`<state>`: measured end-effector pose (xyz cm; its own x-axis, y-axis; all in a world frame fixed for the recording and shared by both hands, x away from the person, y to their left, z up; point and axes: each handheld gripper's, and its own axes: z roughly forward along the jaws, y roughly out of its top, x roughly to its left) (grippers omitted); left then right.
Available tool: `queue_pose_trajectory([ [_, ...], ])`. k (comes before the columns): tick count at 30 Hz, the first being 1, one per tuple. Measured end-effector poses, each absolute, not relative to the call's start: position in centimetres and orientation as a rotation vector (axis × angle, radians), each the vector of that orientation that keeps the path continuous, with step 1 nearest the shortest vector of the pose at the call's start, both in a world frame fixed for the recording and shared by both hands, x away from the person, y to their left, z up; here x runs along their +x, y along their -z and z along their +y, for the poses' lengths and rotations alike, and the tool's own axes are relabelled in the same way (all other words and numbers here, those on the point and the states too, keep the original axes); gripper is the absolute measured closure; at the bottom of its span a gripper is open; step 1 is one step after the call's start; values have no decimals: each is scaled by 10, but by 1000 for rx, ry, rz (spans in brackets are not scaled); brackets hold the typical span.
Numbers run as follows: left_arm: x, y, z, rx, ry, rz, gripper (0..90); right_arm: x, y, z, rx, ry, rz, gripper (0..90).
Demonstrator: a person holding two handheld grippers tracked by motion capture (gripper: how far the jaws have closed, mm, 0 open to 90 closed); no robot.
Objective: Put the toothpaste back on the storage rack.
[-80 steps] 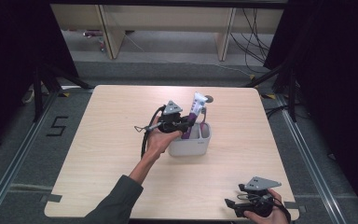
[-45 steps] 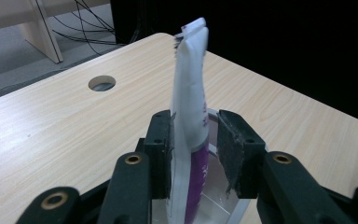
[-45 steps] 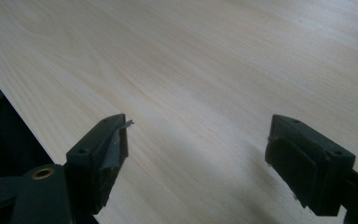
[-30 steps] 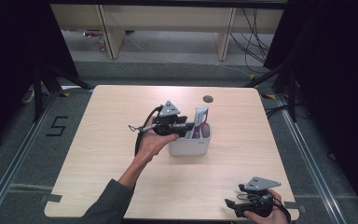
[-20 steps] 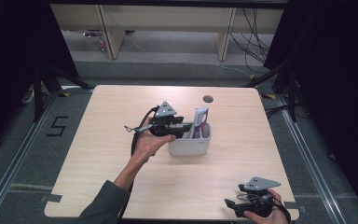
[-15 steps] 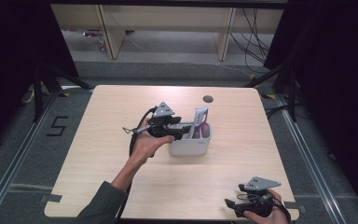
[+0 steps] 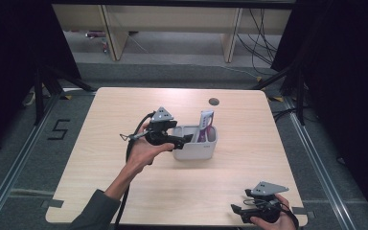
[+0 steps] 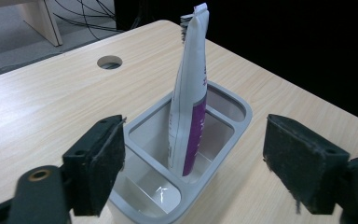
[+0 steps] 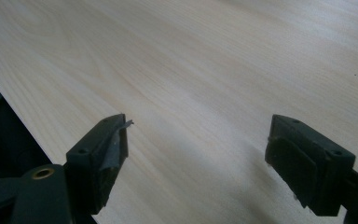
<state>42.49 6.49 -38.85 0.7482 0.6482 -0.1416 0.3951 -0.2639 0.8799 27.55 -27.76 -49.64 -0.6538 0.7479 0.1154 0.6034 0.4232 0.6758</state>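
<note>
The left tongs [image 7: 184, 140] hover just at the near-left rim of the pale grey plastic holder with several compartments [image 7: 195, 149], which stands near the middle of the light wooden surface [image 7: 110, 124]; their jaws are spread wide and pinch nothing, as the left gripper view shows, with the holder [image 8: 158, 196] framed between the two black pads. A white and purple squeeze tube [image 8: 189, 88] stands upright in one of the holder's compartments, its crimped end up and its lower end on the compartment floor, leaning slightly against a dividing wall; in the high view the tube [image 7: 204, 125] rises above the holder's far right part. A small round hole [image 7: 213, 101] lies in the surface beyond the holder, well apart from it. The right tongs [image 7: 238, 212] rest low at the near right edge of the surface, far from the holder; their jaws are spread as well, with bare wood [image 9: 205, 70] between them.
</note>
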Motion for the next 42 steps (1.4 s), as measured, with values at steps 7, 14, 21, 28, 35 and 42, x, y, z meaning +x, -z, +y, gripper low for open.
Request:
queue_pose_trajectory([
  [7, 421, 389, 72, 1885, -293, 806, 185, 275, 496, -278, 1191, -1047, 2472, 212],
  [14, 415, 391, 77, 1884, -303, 801, 177, 276, 497, -278, 1191, -1048, 2472, 212],
  [21, 408, 394, 80, 1894, -305, 779, 175, 276, 496, -278, 1196, -1050, 2472, 212],
  [28, 400, 397, 84, 1909, -308, 774, 176, 276, 497, -279, 1197, -1046, 2463, 213],
  [35, 388, 398, 89, 1919, -312, 752, 176, 276, 496, -279, 1194, -1049, 2462, 212],
  [42, 375, 402, 95, 1914, -309, 748, 175, 275, 496, -279, 1209, -1061, 2456, 213],
])
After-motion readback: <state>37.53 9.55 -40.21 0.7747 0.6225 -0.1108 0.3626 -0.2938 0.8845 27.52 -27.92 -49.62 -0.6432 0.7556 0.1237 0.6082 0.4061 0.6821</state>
